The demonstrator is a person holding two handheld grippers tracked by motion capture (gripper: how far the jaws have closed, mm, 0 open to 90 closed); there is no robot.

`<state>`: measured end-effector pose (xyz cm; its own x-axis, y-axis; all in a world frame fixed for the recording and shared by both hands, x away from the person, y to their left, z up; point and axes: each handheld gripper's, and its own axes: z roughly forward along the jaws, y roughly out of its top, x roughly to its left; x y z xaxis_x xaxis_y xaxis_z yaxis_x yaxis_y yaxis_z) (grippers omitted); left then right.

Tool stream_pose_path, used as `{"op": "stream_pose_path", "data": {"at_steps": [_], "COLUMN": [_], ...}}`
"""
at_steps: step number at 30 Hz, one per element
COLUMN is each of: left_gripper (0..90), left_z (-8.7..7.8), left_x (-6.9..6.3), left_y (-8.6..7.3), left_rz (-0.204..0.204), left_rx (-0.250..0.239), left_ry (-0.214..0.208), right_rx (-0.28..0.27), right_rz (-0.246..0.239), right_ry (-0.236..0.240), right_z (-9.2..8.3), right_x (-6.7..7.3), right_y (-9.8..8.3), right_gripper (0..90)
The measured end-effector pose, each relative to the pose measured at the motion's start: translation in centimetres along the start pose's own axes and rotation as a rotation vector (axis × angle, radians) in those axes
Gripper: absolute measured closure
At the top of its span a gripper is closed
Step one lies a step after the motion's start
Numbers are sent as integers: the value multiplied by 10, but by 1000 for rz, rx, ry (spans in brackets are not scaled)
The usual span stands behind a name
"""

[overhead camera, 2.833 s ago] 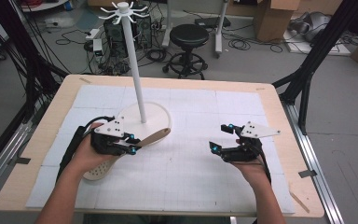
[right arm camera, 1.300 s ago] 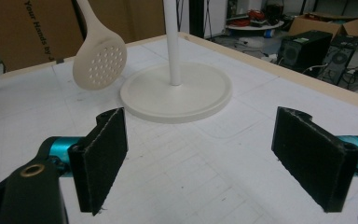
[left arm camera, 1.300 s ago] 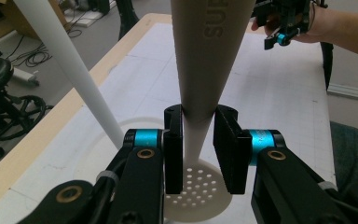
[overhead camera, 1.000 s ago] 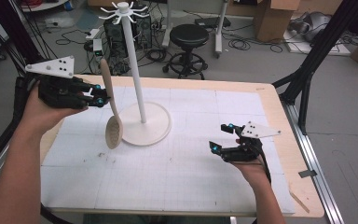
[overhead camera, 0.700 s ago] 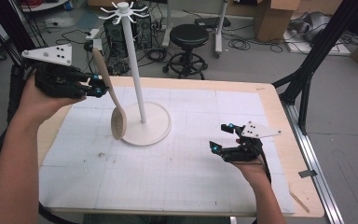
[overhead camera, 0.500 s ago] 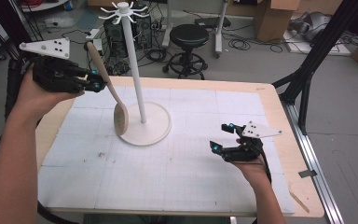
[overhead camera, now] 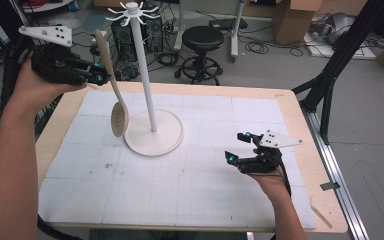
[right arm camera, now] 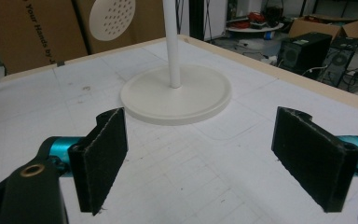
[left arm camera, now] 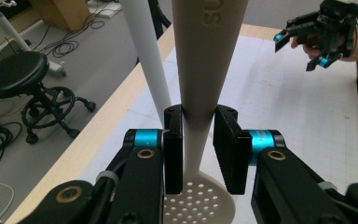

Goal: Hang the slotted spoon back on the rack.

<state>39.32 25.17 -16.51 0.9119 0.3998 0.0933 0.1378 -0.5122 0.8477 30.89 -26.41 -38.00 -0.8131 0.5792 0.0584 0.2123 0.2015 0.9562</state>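
Observation:
A beige slotted spoon (overhead camera: pixel 112 85) hangs bowl-down in the air left of the white hook stand (overhead camera: pixel 144 75). My left gripper (overhead camera: pixel 101 76) is shut on its handle, high above the table's far left corner. In the left gripper view the two pads clamp the spoon handle (left arm camera: pixel 200 70), the perforated bowl (left arm camera: pixel 199 205) hangs below, and the stand's pole (left arm camera: pixel 147 51) is just behind. My right gripper (overhead camera: pixel 236 148) stands open and empty on the right of the table; its view looks at the stand's round base (right arm camera: pixel 177 95) and the spoon bowl (right arm camera: pixel 112 17) farther off.
The white gridded mat (overhead camera: pixel 190 180) covers the wooden table (overhead camera: pixel 310 150). Beyond the far edge stand a black stool (overhead camera: pixel 201 45), cables, a computer case and cardboard boxes. A black frame leg (overhead camera: pixel 330 75) rises at the right.
My left gripper has lifted the spoon off the table and carried it up and toward the stand's pole. The right gripper has stayed in place.

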Motion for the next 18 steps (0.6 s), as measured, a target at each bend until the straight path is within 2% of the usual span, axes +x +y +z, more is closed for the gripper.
{"op": "stream_pose_path", "data": {"at_steps": [6, 14, 18], "left_gripper": [740, 740, 740], "left_z": [5, 5, 5], "left_x": [10, 20, 23], "left_y": [9, 18, 22], "left_rz": [-8, -20, -23], "left_rx": [44, 57, 62], "left_ry": [30, 52, 49], "right_rx": [4, 5, 2], "right_rz": [1, 1, 2], "right_ry": [2, 2, 3], "right_z": [0, 1, 1], "right_x": [0, -1, -1], "right_y": [0, -1, -1], "right_gripper": [178, 178, 178]}}
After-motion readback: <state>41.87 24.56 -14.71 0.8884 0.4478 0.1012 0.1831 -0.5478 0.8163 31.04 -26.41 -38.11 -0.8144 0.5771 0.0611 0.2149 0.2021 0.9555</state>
